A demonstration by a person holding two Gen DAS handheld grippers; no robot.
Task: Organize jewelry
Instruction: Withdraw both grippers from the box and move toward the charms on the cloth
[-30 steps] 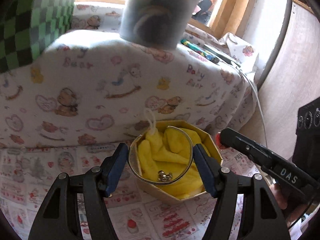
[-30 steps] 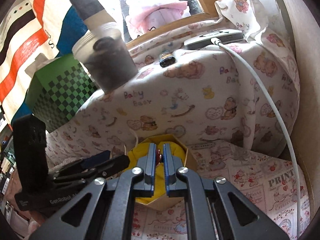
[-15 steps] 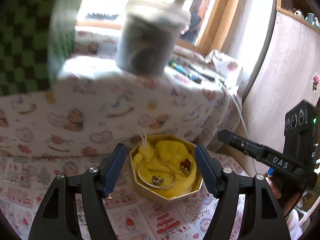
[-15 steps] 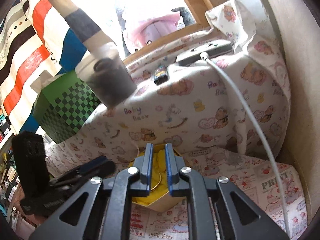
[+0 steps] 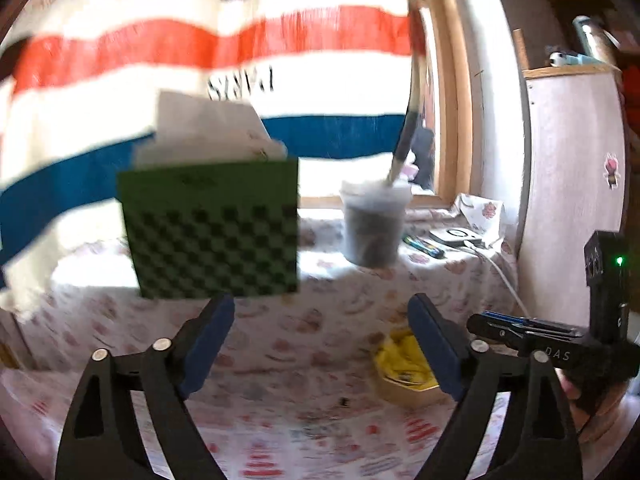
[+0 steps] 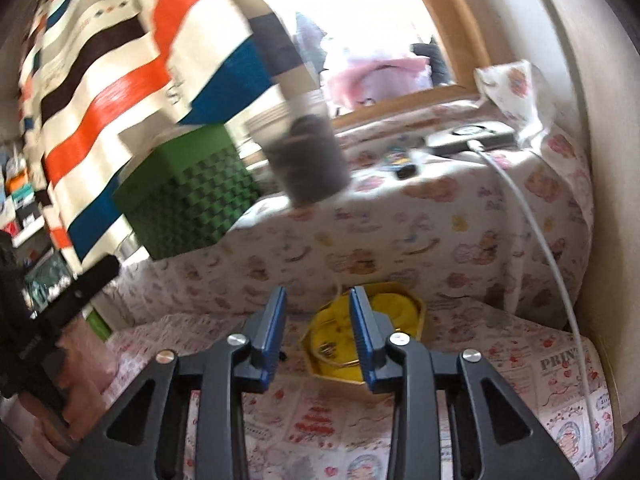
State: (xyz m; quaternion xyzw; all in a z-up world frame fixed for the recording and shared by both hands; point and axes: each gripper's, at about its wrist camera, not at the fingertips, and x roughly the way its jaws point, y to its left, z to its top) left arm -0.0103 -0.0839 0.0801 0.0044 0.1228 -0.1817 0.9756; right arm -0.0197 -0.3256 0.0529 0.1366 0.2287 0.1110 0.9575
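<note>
The gold octagonal jewelry box (image 6: 366, 338), lined with yellow cloth (image 6: 390, 304), sat on the printed tablecloth (image 6: 500, 364) close under the cloth-draped ledge. A thin bangle (image 6: 340, 360) and a small trinket lay inside it. The right gripper (image 6: 318, 334) hung just in front of the box, its blue pads partly parted and nothing between them, the box showing directly ahead and a shade right of the gap. The left gripper (image 5: 322, 344) stood wide and empty, tipped up toward the green checkered box (image 5: 212, 228). From its camera the jewelry box (image 5: 404, 376) lay low and off to the right, partly behind its right finger. The right gripper appeared much the nearer and better lined up for any next reach.
</note>
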